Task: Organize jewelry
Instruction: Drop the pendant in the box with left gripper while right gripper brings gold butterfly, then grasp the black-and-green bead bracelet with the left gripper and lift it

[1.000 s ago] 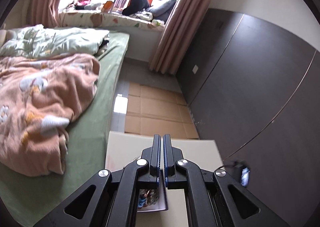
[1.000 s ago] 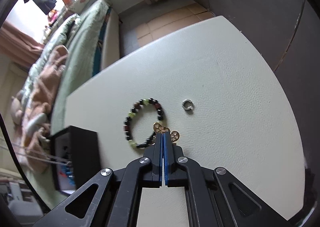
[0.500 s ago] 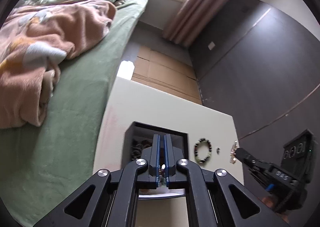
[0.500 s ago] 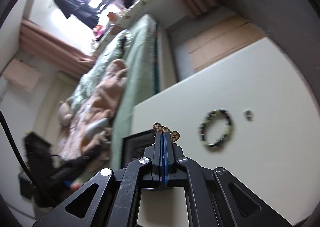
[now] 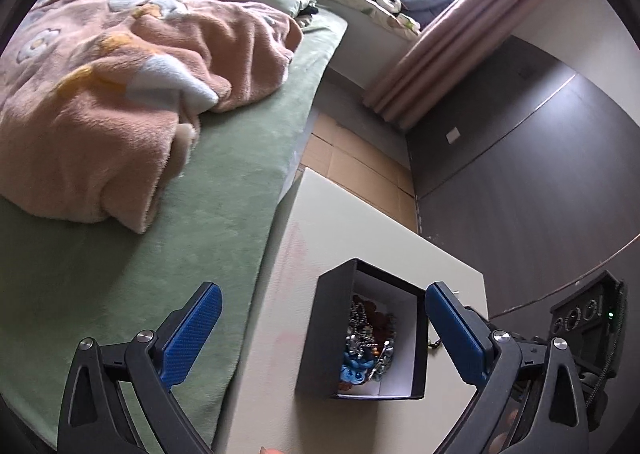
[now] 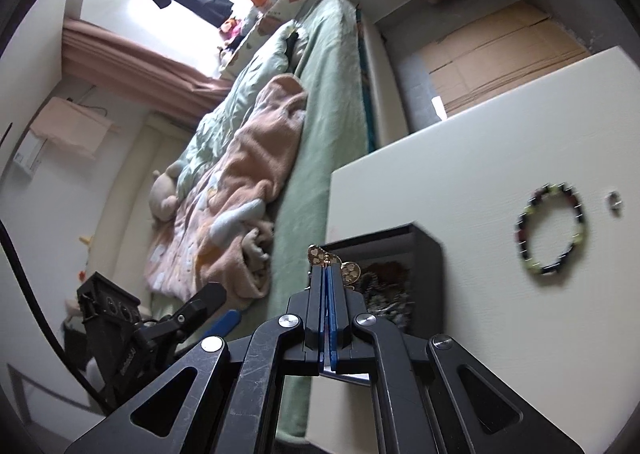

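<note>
A black open-topped box (image 5: pixel 312 342) stands on the white table (image 5: pixel 352 226), with a tangle of chains and beads (image 5: pixel 368 338) inside. My left gripper (image 5: pixel 322 288) hovers over it with its jaws opening wide. The blue pads (image 5: pixel 192 330) stand on either side of the box and do not touch it. My right gripper (image 6: pixel 326 270) is shut on a gold heart-shaped piece (image 6: pixel 318 255), held just in front of the box (image 6: pixel 424 250). A beaded bracelet (image 6: pixel 552 230) and a small silver ring (image 6: pixel 614 203) lie on the table to the right.
A bed with a green sheet (image 5: pixel 160 254) and a pink blanket (image 5: pixel 120 102) runs along the table's left edge. Dark wall panels (image 5: pixel 540 174) stand behind the table. Flattened cardboard (image 5: pixel 352 166) covers the floor beyond it. The left gripper (image 6: pixel 218 312) shows at lower left in the right wrist view.
My left gripper has dropped toward the box and its jaws have gone from shut to wide open. My right gripper has carried the gold piece leftward from beside the bracelet to the box.
</note>
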Motion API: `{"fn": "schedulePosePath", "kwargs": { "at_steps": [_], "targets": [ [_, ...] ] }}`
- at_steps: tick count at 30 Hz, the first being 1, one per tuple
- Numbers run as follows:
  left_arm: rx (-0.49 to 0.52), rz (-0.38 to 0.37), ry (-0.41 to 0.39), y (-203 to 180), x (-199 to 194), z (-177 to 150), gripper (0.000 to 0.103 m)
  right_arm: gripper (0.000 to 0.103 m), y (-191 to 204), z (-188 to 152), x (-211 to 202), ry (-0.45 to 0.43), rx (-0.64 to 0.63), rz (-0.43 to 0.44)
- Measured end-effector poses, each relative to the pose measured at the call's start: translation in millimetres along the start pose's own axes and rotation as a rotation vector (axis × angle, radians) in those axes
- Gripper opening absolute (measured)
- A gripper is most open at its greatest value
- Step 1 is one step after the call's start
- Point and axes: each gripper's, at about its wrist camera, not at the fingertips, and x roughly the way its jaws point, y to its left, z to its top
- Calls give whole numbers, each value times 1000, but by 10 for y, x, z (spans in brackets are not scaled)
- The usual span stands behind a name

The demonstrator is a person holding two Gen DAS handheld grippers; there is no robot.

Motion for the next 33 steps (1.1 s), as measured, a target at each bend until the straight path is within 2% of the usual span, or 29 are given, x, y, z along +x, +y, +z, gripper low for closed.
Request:
{"fn": "schedulePosePath", "kwargs": {
  "at_steps": [2, 3, 4, 5, 6, 11, 16, 21, 25, 31, 33],
  "targets": [
    [2, 4, 3, 16, -9, -12, 102, 9, 23, -8, 64, 25, -11, -31],
    [-5, -7, 9, 27, -15, -24, 102, 30, 23, -4, 68, 30, -15, -43],
    [-7, -13, 8, 31, -24, -33, 102, 65, 25, -5, 46, 23, -18, -55],
    [-4, -3, -1, 24, -33, -40, 103, 85, 22, -3, -13, 2, -18, -64],
    [4, 8, -10, 10, -36, -47, 103, 99, 10, 2, -87, -18, -23, -73],
    [43, 11, -26, -168, 13, -40, 103, 100, -100, 49, -432, -98, -15, -122],
    [102, 6, -17, -471, 119, -66, 103, 100, -287, 97, -699, -149, 8, -212],
    [159, -11, -10, -765, 203, -94, 103, 103, -489, 125, -953, -204, 53, -235],
    [203, 9, -6, -992, 294, -123, 103, 103, -649, 148, -1118, -213, 79, -306],
    [235, -25, 27, -1320, 440, -159, 103, 103, -875, 188, -1379, -242, 134, -322],
    [267, -10, 28, -1463, 484, -173, 103, 103, -985, 196, -1444, -233, 163, -340]
  ]
}}
